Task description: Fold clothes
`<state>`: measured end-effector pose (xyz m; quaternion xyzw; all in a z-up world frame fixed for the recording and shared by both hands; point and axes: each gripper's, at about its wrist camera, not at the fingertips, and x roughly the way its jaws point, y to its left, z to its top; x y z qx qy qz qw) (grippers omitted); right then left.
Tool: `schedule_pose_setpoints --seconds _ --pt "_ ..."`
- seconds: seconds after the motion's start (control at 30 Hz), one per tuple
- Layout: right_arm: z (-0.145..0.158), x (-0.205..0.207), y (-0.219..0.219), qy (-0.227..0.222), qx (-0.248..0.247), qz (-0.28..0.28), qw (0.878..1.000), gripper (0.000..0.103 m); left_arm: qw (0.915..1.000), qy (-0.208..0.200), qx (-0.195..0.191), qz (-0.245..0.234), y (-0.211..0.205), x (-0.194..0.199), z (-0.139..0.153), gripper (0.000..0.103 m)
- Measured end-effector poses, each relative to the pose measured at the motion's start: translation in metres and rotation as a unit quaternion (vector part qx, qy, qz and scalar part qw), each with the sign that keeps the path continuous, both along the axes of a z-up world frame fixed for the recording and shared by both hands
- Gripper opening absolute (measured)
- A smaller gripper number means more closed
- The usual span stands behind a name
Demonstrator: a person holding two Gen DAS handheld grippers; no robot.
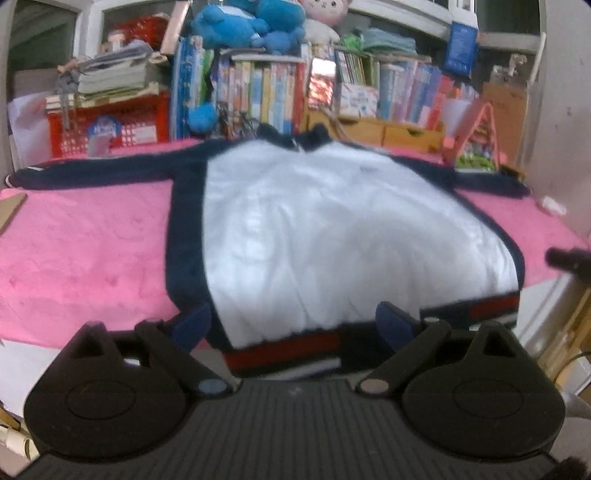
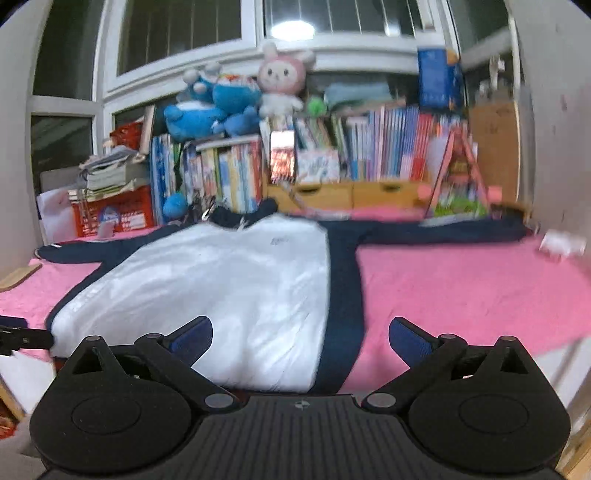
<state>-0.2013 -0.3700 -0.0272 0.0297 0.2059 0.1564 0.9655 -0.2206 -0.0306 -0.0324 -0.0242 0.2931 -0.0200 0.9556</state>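
A white jacket [image 1: 314,229] with navy sleeves, navy side panels and a red-striped hem lies flat, sleeves spread, on the pink cloth [image 1: 81,258]. My left gripper [image 1: 291,325] is open and empty, hovering at the hem near the jacket's left side. My right gripper [image 2: 299,336] is open and empty, above the jacket [image 2: 221,288] at its right navy side panel near the hem. The left gripper's tip [image 2: 22,338] shows at the left edge of the right wrist view.
Books [image 1: 258,88], a red crate [image 1: 110,125], plush toys [image 1: 255,26] and wooden drawers [image 1: 399,133] line the back. A pink-framed stand [image 1: 476,144] sits back right, and a small white object [image 1: 552,205] lies near the right sleeve. A wooden board [image 1: 11,212] lies left.
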Motion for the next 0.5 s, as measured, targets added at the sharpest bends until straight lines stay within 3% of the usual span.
schedule_pose_setpoints --seconds 0.2,0.5 --pt "-0.015 -0.018 0.024 0.065 -0.006 0.012 0.998 0.103 0.9969 0.003 0.073 -0.030 -0.028 -0.015 -0.001 0.097" --pt "-0.018 -0.034 0.054 0.042 -0.095 0.003 0.995 0.103 0.9955 0.006 0.088 -0.036 -0.032 -0.017 -0.006 0.097"
